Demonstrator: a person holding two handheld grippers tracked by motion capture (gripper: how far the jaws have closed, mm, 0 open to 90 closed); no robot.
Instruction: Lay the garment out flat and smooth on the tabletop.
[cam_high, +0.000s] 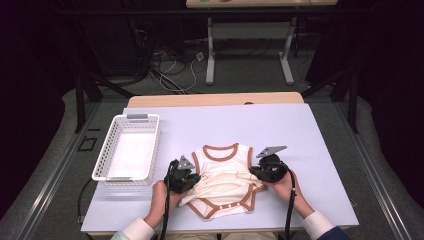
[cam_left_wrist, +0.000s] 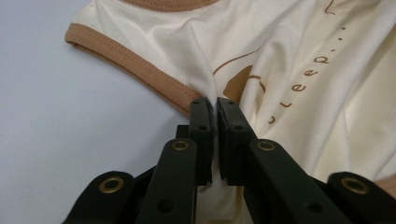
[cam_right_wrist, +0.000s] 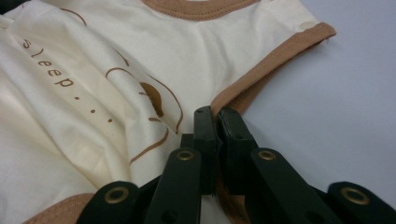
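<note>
A cream baby bodysuit (cam_high: 225, 180) with brown trim lies near the front of the pale table (cam_high: 300, 130), its neck hole pointing away from me. My left gripper (cam_high: 192, 179) is shut on the garment's left side; in the left gripper view the cream cloth (cam_left_wrist: 280, 70) is pinched between the black jaws of that gripper (cam_left_wrist: 215, 103), next to the brown armhole trim (cam_left_wrist: 130, 63). My right gripper (cam_high: 256, 175) is shut on the right side; its own view has the gripper (cam_right_wrist: 215, 113) clamping the brown edge (cam_right_wrist: 275, 56) of the bodysuit (cam_right_wrist: 93, 93).
A white plastic basket (cam_high: 128, 148) stands at the left of the table, open side up. Beyond the table's far wooden edge (cam_high: 215, 99) are desk legs and cables on the floor. Bare table lies to the right of the garment.
</note>
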